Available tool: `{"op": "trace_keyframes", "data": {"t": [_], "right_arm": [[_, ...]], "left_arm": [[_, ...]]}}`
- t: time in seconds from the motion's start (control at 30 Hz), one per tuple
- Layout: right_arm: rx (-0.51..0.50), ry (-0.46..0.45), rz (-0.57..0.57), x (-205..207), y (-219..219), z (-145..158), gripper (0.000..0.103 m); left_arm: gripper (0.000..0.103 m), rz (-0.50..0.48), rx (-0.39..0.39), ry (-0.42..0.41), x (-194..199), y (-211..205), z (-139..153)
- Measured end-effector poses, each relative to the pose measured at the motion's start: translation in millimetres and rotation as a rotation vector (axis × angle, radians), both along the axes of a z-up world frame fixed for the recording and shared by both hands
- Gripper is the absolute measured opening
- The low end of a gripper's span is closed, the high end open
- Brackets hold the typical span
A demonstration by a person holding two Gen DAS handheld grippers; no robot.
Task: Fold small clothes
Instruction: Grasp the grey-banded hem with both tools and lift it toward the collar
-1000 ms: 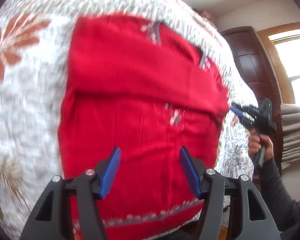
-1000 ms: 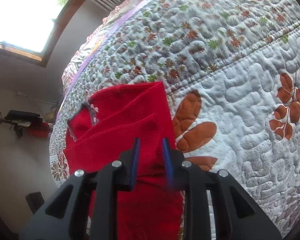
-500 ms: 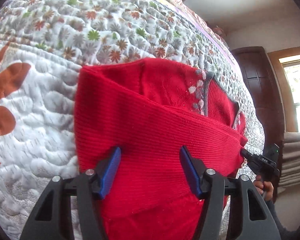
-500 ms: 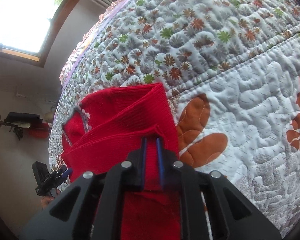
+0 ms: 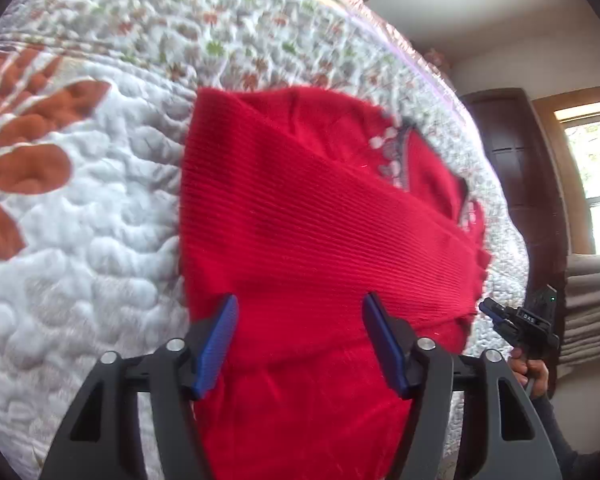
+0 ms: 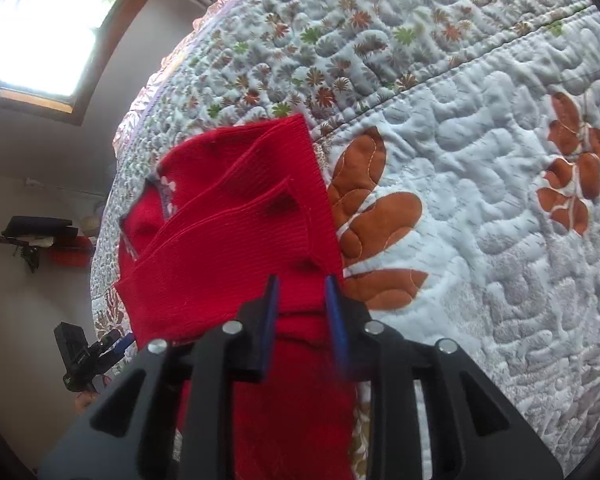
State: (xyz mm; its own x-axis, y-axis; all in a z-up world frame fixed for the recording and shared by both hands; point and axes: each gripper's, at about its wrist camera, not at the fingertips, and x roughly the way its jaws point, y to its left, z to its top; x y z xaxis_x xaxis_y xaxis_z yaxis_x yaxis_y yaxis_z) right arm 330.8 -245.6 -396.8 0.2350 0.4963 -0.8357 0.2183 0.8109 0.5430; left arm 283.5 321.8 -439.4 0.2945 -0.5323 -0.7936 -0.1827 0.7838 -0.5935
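A red knit sweater [image 5: 320, 240] lies folded on the quilted bed [image 5: 100, 240], the left gripper [image 5: 300, 340] spread wide above its near part, while only the right wrist view shows the right gripper [image 6: 302, 312] parted narrowly over its right edge, gripping nothing I can make out.

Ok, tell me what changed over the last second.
The right gripper closed on the red sweater edge, then its fingers parted again, letting go. The sweater now lies folded on the quilt. The left gripper stayed open above it.
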Motion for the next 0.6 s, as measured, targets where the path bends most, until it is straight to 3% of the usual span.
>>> {"op": "trace_keyframes", "data": {"t": [0.07,0.23,0.43,0.6], "right_arm": [[0.010,0.012,0.011,-23.1,-1.2,10.9,0.030],[0.030,0.111,0.099,-117.1,9.3,14.3,0.055],[0.047,0.304,0.192,-242.9,21.3,-20.7,0.055],[0.023,0.386,0.238,-304.7,25.5,-49.6,0.055]], "left_arm": [[0.075,0.020,-0.035,0.026,-29.8,8.8,5.0],[0.075,0.046,-0.126,0.160,-138.8,21.5,-1.6],[0.074,0.077,-0.190,0.311,-257.1,20.4,-31.5],[0.073,0.102,-0.243,0.336,-300.7,13.1,-52.4]]}}
